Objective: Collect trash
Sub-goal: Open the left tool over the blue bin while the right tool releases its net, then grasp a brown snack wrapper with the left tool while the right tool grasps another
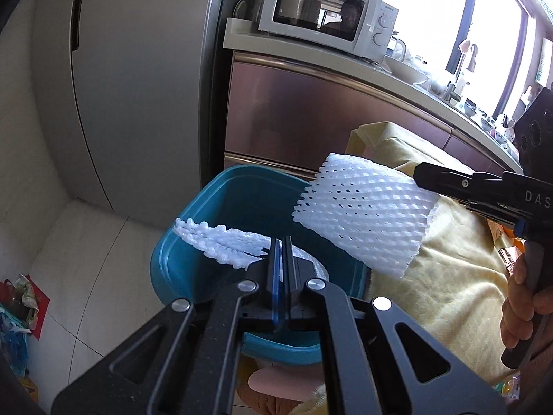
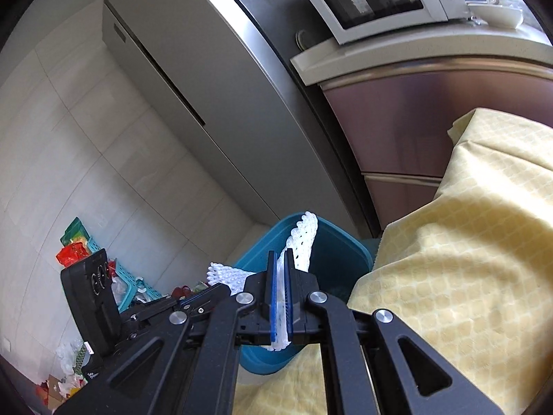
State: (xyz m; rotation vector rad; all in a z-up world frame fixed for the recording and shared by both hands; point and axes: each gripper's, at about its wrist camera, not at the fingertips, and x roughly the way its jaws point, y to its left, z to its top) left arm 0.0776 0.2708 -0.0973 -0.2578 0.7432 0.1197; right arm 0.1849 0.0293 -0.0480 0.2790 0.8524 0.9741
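A teal plastic bin (image 1: 207, 228) stands on the floor beside the yellow-covered table; it also shows in the right wrist view (image 2: 342, 252). My left gripper (image 1: 281, 242) is shut on a flat white foam net (image 1: 221, 242) and holds it over the bin's opening. My right gripper (image 2: 281, 259) is shut on a second white foam net sleeve (image 2: 304, 238), which hangs above the bin. In the left wrist view that sleeve (image 1: 363, 211) is large and round, held by the right gripper (image 1: 420, 176) from the right.
A yellow cloth (image 2: 466, 259) covers the table at the right. A tall grey fridge (image 1: 138, 86) and brown cabinets (image 1: 311, 110) with a white microwave (image 1: 328, 10) stand behind. Bags and a teal basket (image 2: 128, 276) lie on the tiled floor at the left.
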